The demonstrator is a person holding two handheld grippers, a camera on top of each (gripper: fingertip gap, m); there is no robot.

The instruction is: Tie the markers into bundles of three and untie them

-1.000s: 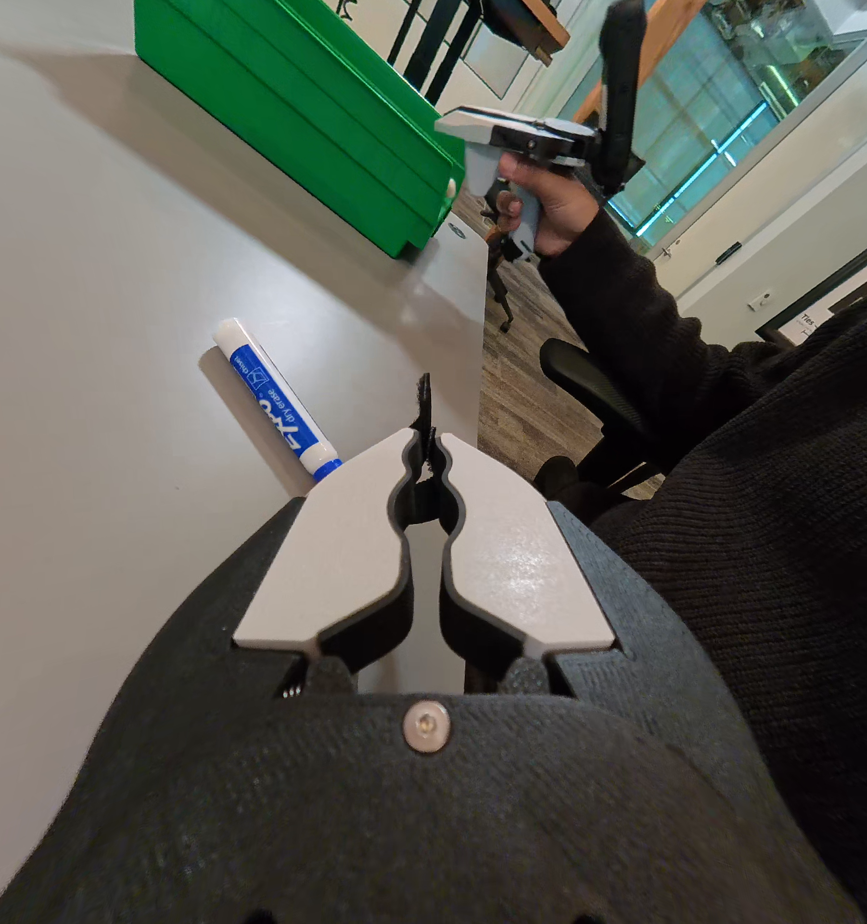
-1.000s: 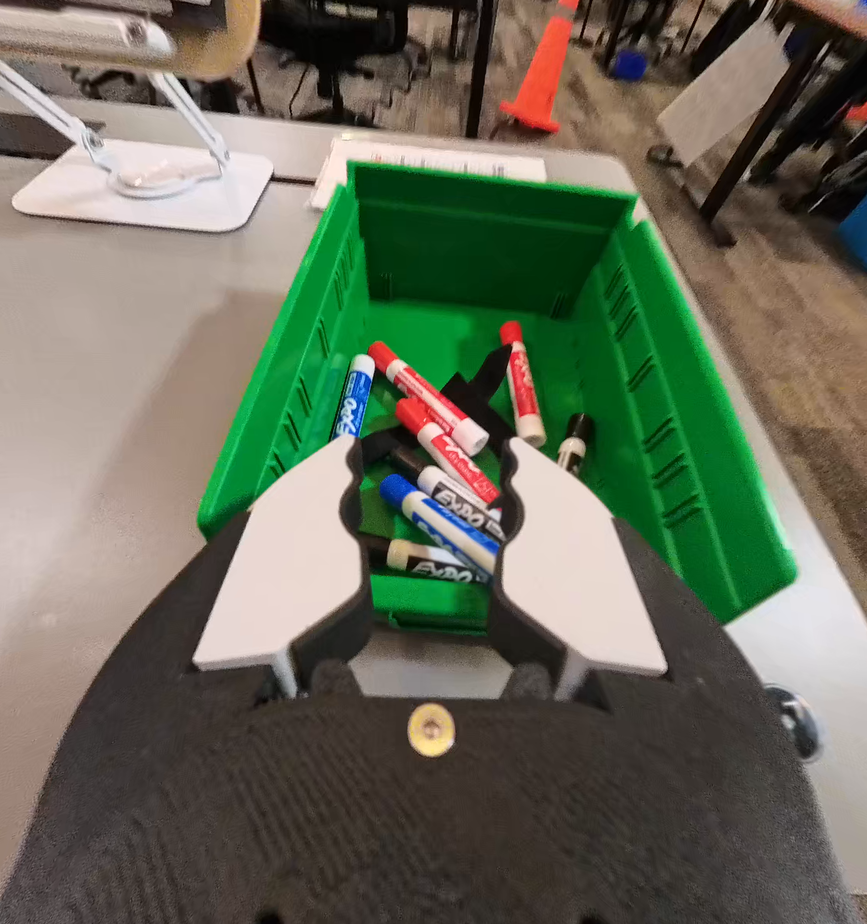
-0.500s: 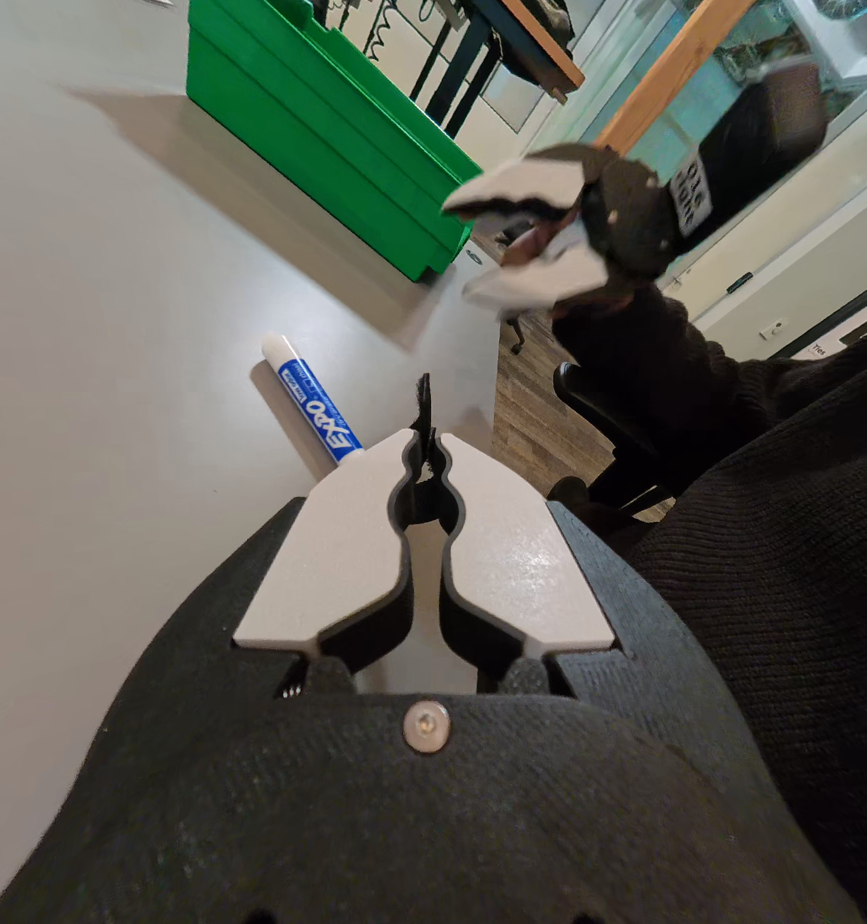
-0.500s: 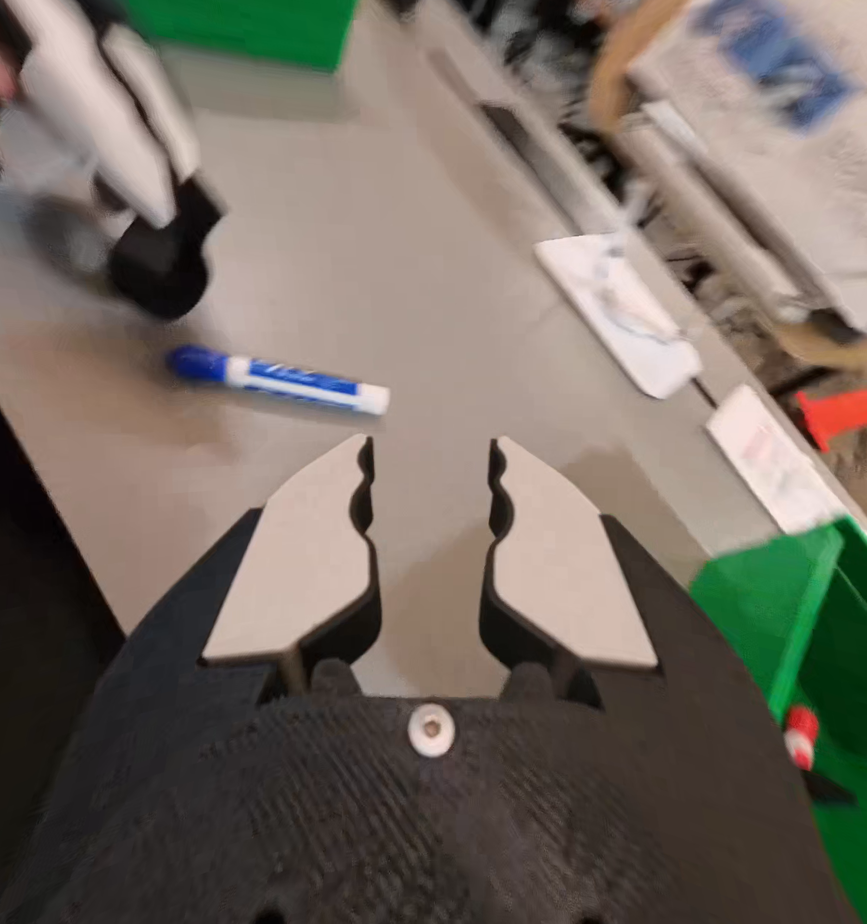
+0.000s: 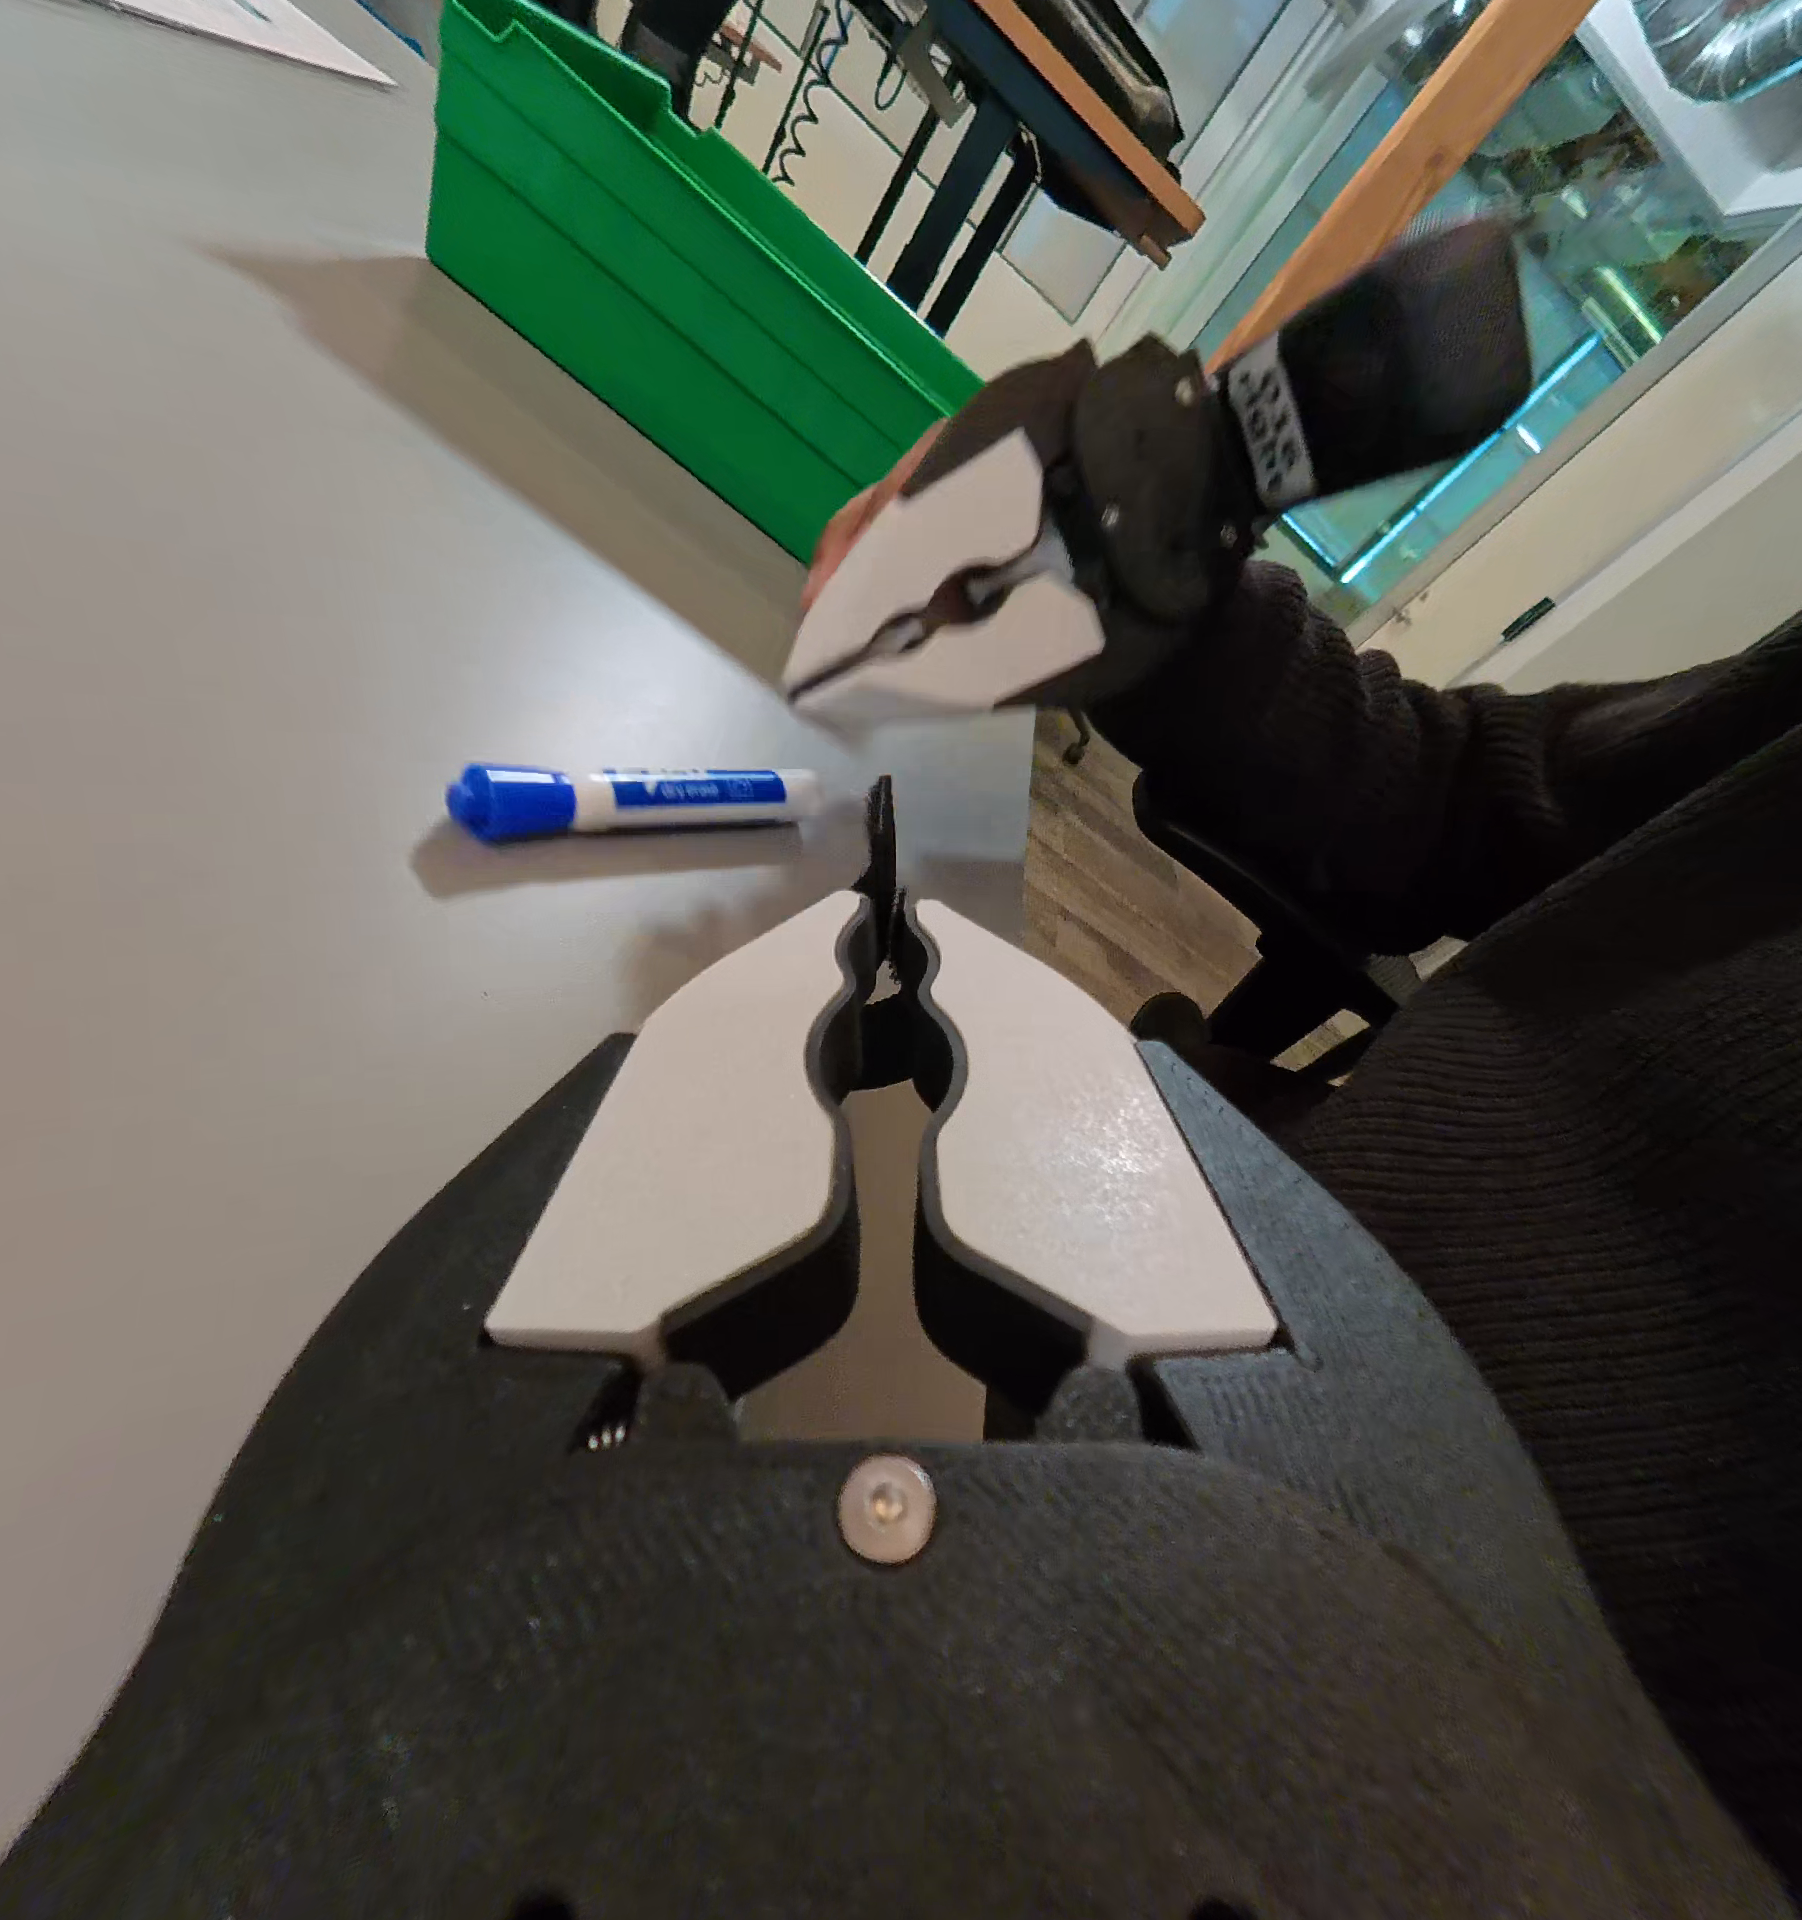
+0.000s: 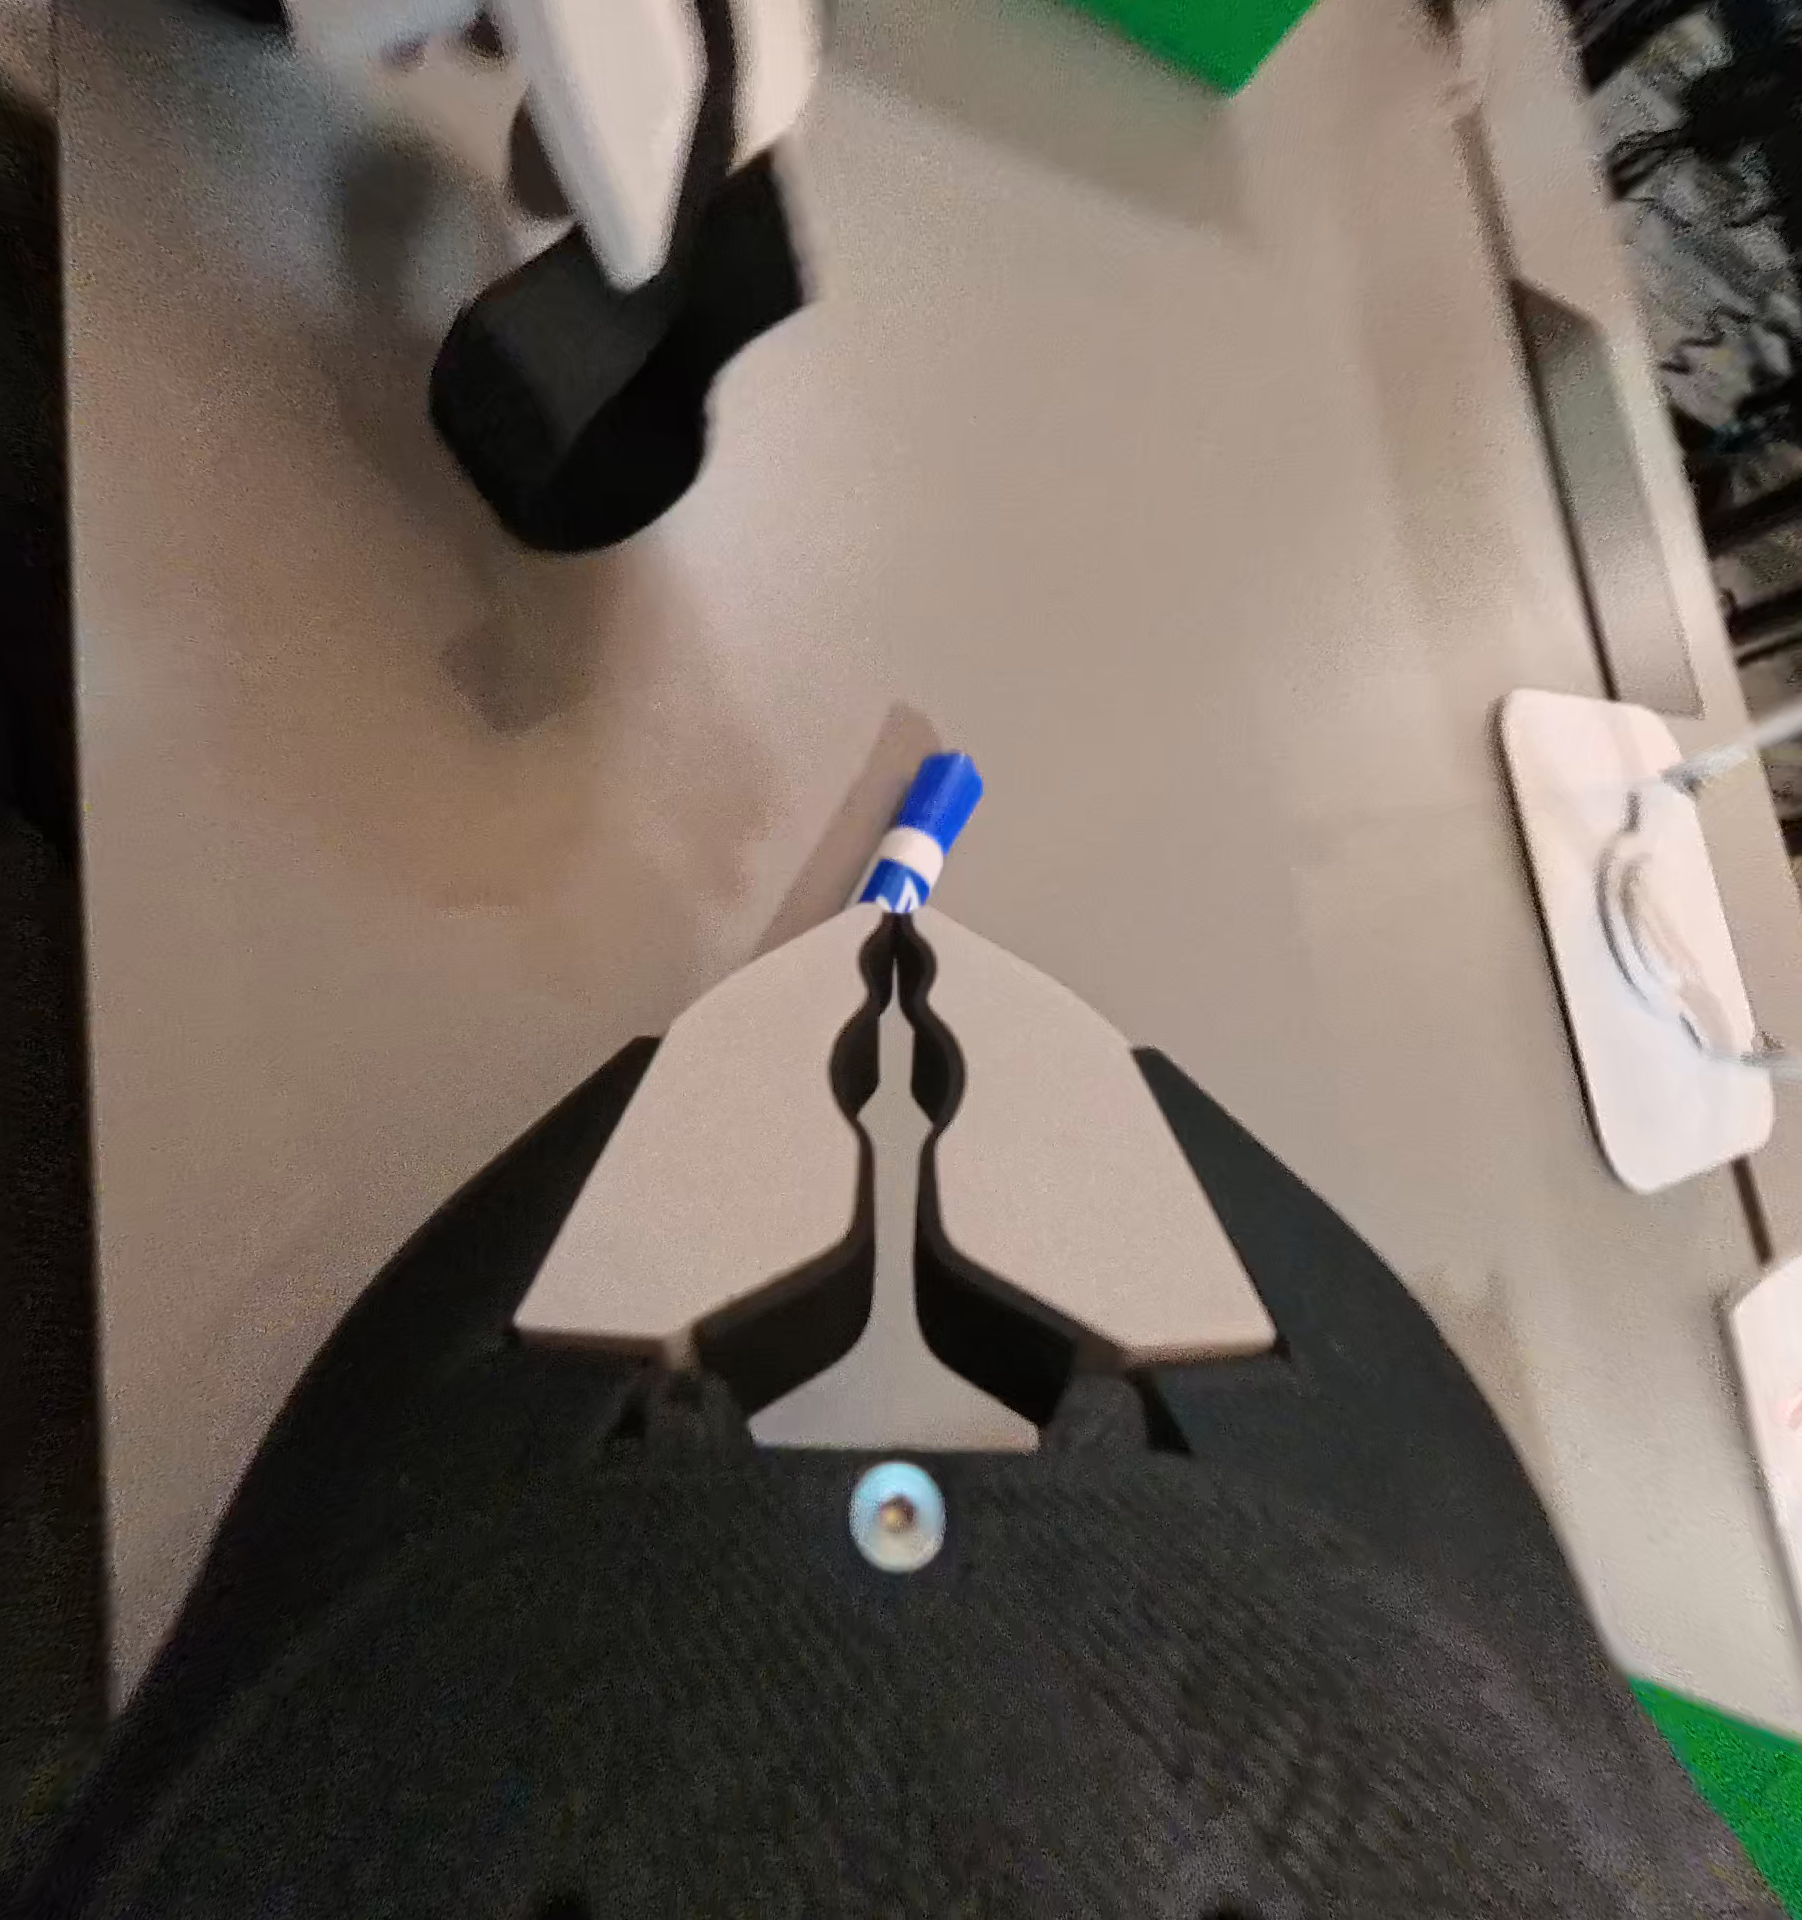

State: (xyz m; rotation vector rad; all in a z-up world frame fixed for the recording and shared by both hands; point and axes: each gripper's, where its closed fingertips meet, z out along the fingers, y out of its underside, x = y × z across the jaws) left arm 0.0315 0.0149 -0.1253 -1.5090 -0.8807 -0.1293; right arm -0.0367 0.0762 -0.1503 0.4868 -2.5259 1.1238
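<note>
Right wrist view showed what had changed: half a second earlier our right gripper [image 6: 895,925] was spread wide, and now its smooth grey fingers were clenched together, empty, right over the white end of the blue-capped marker [image 6: 933,821]. We could not tell whether they touched it. That slim, glossy cylinder lay flat on the matte grey desk [image 5: 201,727]. Just beside the marker, our left gripper [image 5: 886,914] was closed, a thin black strip [image 5: 881,831] jutting from its tips. Well beyond the marker stood a ribbed green plastic bin [image 5: 668,281].
</note>
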